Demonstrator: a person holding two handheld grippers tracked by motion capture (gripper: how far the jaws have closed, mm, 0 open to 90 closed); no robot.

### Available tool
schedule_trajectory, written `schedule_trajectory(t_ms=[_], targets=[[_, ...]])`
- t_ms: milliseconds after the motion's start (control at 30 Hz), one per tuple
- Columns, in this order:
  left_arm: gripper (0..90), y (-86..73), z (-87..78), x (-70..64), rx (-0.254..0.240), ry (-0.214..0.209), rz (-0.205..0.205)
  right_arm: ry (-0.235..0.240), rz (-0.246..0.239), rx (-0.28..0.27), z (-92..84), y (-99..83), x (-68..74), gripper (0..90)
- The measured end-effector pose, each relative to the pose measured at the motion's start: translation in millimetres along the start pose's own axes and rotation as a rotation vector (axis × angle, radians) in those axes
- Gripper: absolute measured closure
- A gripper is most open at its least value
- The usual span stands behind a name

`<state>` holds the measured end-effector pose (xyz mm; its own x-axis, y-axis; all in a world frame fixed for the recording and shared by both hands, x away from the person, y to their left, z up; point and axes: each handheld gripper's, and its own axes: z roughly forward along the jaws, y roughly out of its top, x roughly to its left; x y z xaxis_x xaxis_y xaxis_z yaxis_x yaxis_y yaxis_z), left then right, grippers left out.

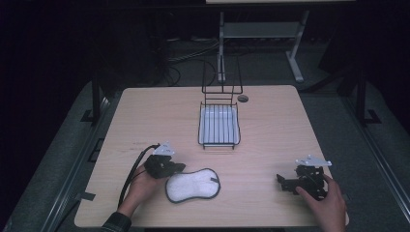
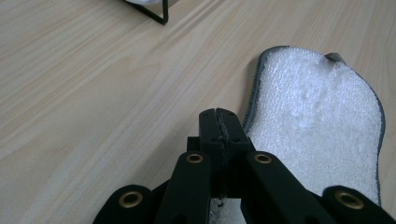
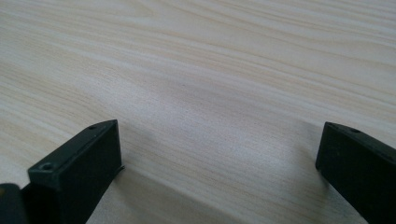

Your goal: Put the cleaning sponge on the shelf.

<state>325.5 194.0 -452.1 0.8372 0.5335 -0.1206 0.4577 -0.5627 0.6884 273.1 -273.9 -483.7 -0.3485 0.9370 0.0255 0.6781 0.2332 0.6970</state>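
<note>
High view: your left gripper [image 1: 169,167] sits at the near left of the pale wooden table [image 1: 270,145], jaws pressed together at the left end of the white, peanut-shaped terry pad with a grey bound edge [image 1: 192,185]. From the left gripper view, the jaws look pinched on the pad's rim, though the caught edge is partly hidden; confirm the bite before you lift. Raise slowly and straight so the soft pad hangs free rather than dragging. Your right gripper [image 1: 285,182] rests near right, jaws spread wide, nothing between them, well apart from the pad.

Pad: flat, fluffy pile upward, small grey tab [image 2: 334,57] at its far end; likely limp when lifted.

Also present: black wire rack with white ribbed tray [image 1: 219,124], far centre.
</note>
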Motion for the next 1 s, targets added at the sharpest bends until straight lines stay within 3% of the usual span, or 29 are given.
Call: schedule_trajectory(t_ms=[500,1000], targets=[[89.9,-5.5,0.1,-3.1,0.028,-0.004,0.003,0.0,0.0,0.0,0.0,0.0,0.0,0.0],[89.9,-15.8,-11.3,-8.9,0.035,-0.011,-0.004,0.0,0.0,0.0,0.0,0.0,0.0,0.0]])
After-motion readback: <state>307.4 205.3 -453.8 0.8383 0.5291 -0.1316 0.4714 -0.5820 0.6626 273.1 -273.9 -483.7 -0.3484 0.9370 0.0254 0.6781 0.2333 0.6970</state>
